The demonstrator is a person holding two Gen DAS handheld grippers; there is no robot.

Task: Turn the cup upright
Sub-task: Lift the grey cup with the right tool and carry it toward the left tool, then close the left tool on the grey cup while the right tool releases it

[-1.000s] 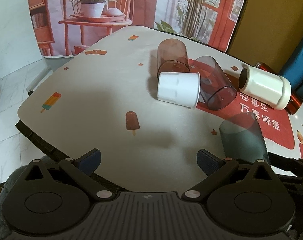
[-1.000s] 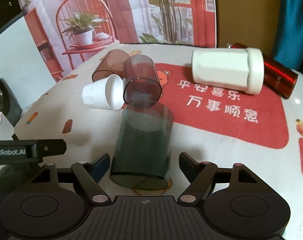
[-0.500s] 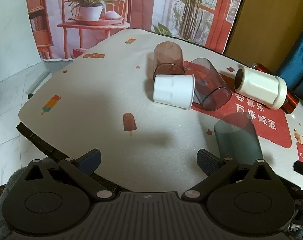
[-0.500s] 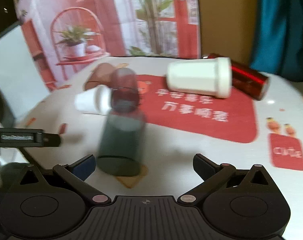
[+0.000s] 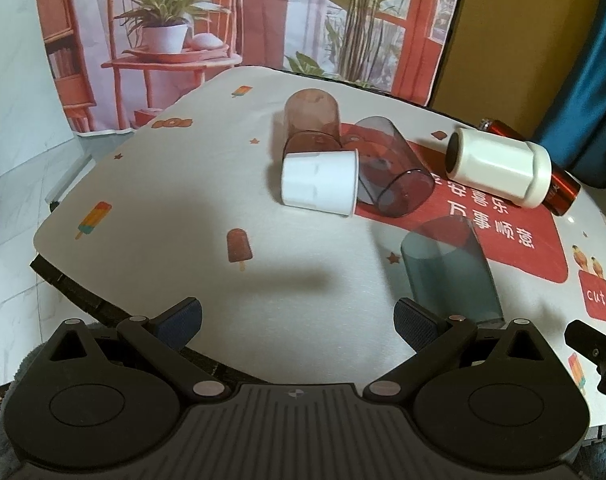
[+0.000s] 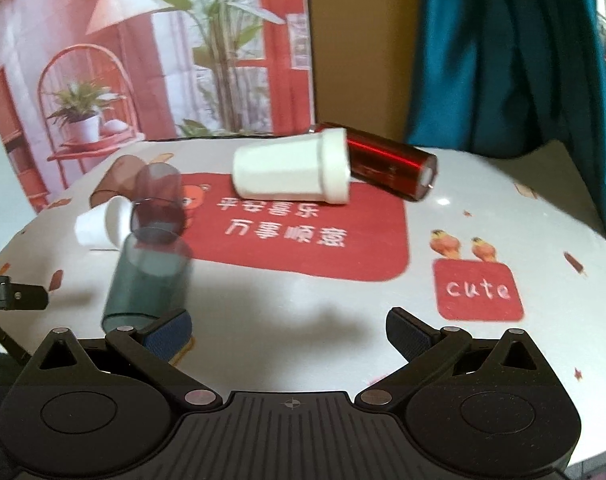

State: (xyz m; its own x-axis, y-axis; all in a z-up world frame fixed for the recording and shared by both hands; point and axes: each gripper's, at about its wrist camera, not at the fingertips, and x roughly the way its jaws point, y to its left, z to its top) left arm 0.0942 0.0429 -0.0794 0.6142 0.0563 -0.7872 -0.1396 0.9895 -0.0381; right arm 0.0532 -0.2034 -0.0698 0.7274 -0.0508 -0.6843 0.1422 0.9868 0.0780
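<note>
Teal and translucent, the cup [image 5: 451, 272] [image 6: 149, 276] is seen standing mouth up on the table [image 5: 175, 208], at the near edge of the red mat [image 6: 311, 228]. It is gripped by neither tool: the right gripper [image 6: 289, 330] is held spread just beside it, and the left gripper [image 5: 297, 318] is likewise held apart. Behind it, a small white cup [image 5: 319, 182] and a smoky cup [image 5: 391, 166] are seen lying on their sides.

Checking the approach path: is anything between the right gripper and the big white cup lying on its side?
Nothing visible: only tablecloth lies between the right gripper and the big white cup. The teal cup stands off to the left, the red can behind.
</note>
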